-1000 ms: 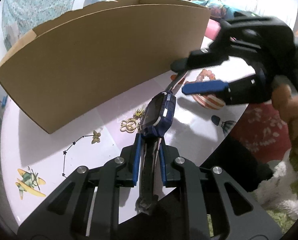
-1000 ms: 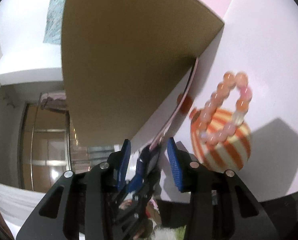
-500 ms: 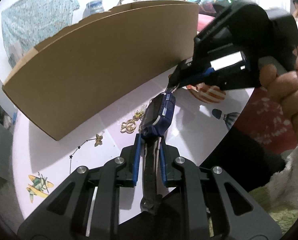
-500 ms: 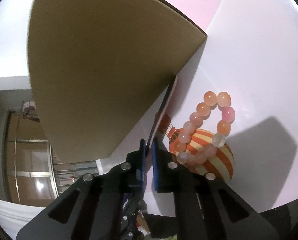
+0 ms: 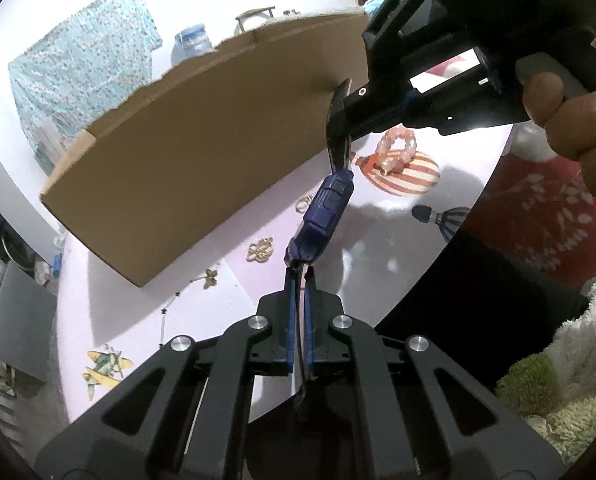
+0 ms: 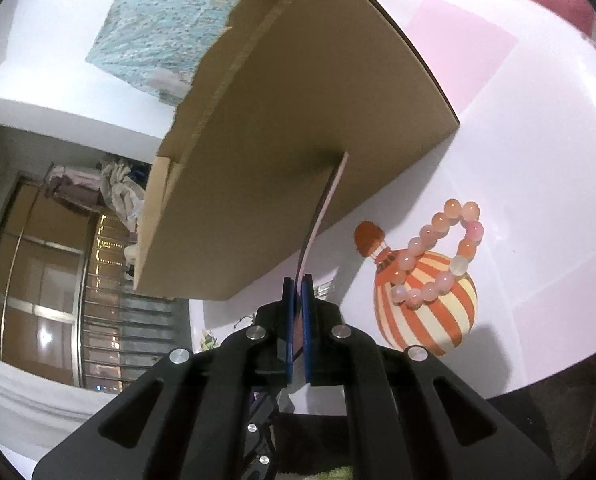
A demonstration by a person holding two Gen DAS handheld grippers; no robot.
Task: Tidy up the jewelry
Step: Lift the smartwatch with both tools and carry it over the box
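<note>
A blue wristwatch [image 5: 325, 216] hangs in the air above the worktop [image 5: 145, 324], stretched between the two tools. The left tool [image 5: 298, 292] is pinched tight on one end of the strap, its blue pads [image 5: 289, 320] pressed flat against the band with the watch body just beyond the fingertips. The right tool [image 5: 340, 132], gripped by a hand [image 5: 578, 120] at the upper right of the left wrist view, has its jaws squeezed together on the other end of the strap; in the right wrist view that tool [image 6: 296, 280] shows the thin dark-and-pink strap [image 6: 322, 216] rising from between its pads and ending against the side of a cardboard box [image 6: 298, 140]. The box [image 5: 201, 140] stands open-topped on the worktop behind the watch, its long brown wall facing the tools. A bracelet of pink and orange beads [image 6: 438, 256] lies flat on the worktop to the right of the strap, resting partly over a striped orange balloon print [image 6: 426, 320] on the surface. Near the left tool, below the box wall, small gold-coloured pieces [image 5: 261, 250] lie on the worktop, with a thin chain bearing a butterfly charm [image 5: 209, 278] just beside them. A fluffy white and green rug [image 5: 570, 380] shows beyond the worktop's edge.
</note>
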